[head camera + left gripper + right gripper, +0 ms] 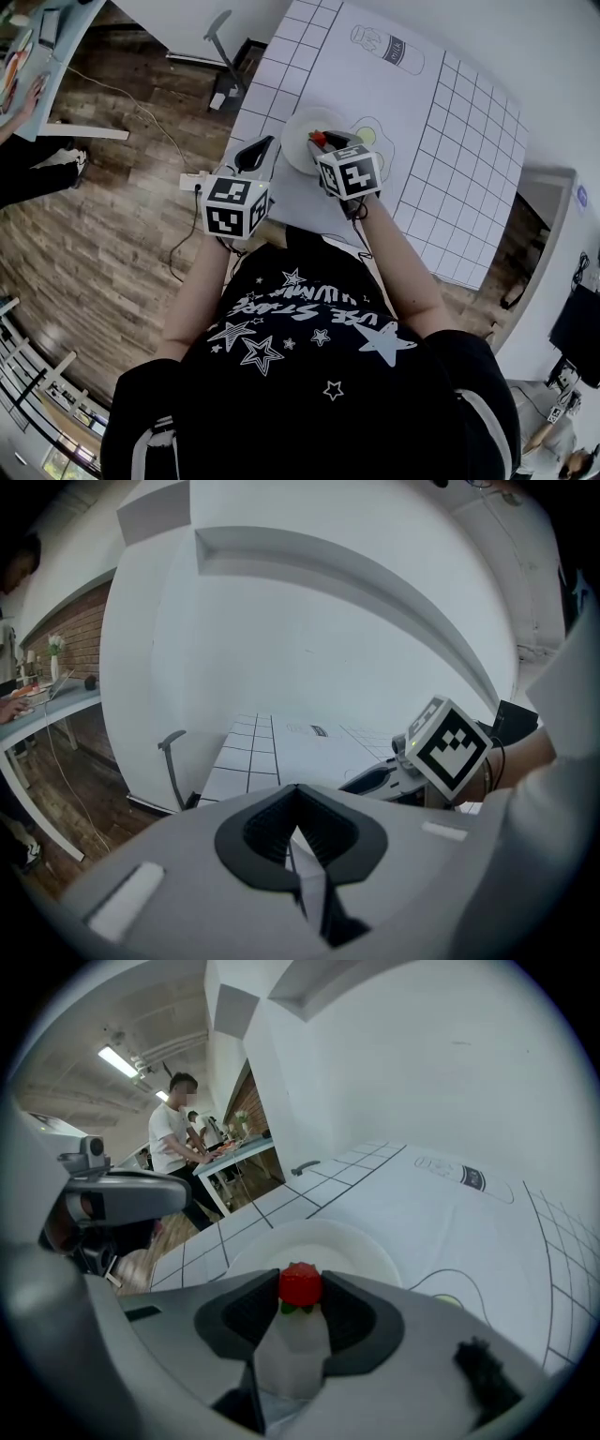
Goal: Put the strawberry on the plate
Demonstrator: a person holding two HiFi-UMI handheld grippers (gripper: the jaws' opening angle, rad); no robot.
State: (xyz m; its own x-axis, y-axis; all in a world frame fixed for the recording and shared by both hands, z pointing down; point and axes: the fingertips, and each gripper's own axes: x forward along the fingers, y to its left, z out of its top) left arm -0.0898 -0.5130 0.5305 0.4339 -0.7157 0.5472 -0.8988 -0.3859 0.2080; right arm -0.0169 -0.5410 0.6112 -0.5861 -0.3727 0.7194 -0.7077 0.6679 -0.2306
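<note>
Your black star-print T-shirt point(309, 337) fills the bottom of the head view, and both bare forearms reach forward from it to the table edge.

Your left gripper point(254, 153) is parked at the near-left corner of the table. It's angled up toward the wall rather than at anything useful. In its own view the left gripper point(298, 841) has its jaws pressed together with nothing between them, so it's just idling.

Your right gripper point(330, 142) is the busy one. That forearm is stretched further out and in toward the middle. The jaws are clamped on the small red strawberry point(300, 1285), leafy end down between the pads. From above, the strawberry point(319, 139) sits over the round white plate point(296, 129). In the right gripper view the plate point(352, 1244) lies right under and beyond the fruit. I can't tell if the fruit is touching the plate or just hanging above it.

So I'd say the pick and carry are done. What's left is easing down and letting go. The plate rests on the white grid-printed table mat point(441, 122).
</note>
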